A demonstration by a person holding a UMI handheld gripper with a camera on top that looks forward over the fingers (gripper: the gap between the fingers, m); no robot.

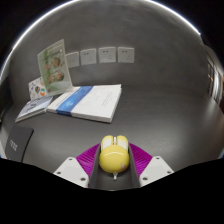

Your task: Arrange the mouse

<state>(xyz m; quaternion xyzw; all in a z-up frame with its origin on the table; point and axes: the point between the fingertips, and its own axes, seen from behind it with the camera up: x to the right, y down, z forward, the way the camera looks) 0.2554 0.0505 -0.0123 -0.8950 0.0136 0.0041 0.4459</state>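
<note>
A yellow mouse (112, 155) with pale buttons sits between my gripper's two fingers, its front pointing away from me over the grey table (170, 115). Both purple pads (89, 157) press against its sides, so my gripper (112, 160) is shut on it. The mouse looks held just above the table top; its underside is hidden.
A white and blue book (88, 101) lies on the table beyond the fingers to the left, with a booklet (40, 108) beside it and a leaflet (54, 68) standing behind. A dark device (14, 140) sits at the near left. Wall sockets (100, 56) line the far wall.
</note>
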